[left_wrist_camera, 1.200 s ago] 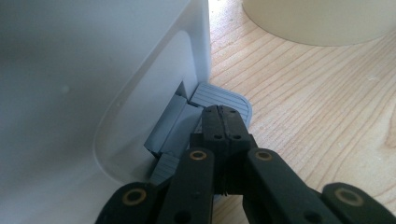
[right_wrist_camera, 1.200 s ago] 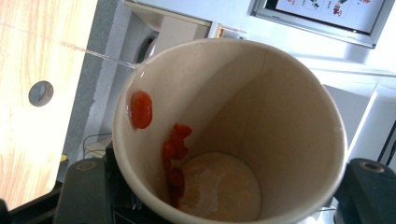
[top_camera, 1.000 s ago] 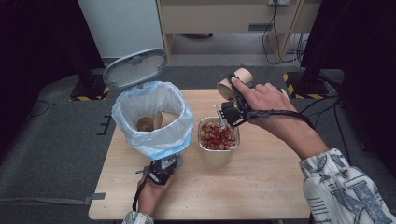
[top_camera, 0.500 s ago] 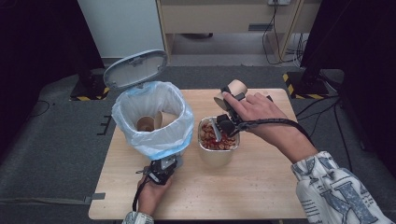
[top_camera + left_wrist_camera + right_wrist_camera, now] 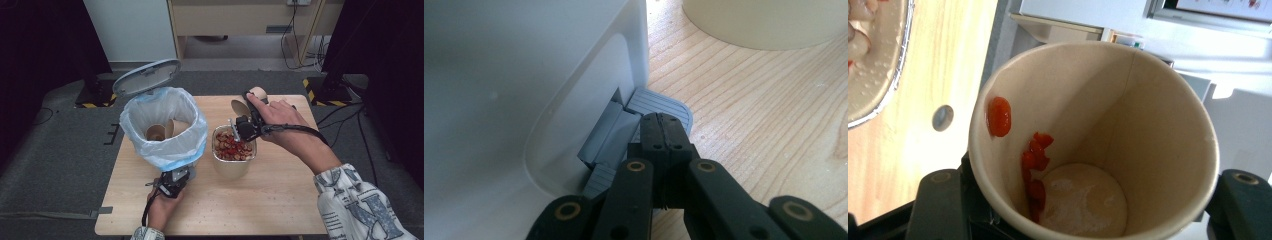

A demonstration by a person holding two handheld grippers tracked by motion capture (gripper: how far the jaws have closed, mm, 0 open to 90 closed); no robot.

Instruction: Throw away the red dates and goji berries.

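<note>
At centre frame the right gripper (image 5: 243,126) — clamped on a paper cup (image 5: 1093,140) with red bits sticking inside — tips it over the foil container (image 5: 233,167), while the left gripper (image 5: 663,132), jaws together, presses the bin pedal (image 5: 659,104) — next, probably, binning the cup.

I count one lined bin (image 5: 165,131), two cups inside it (image 5: 162,131), one cup in my grip (image 5: 1093,135), one food tub (image 5: 233,150).
</note>
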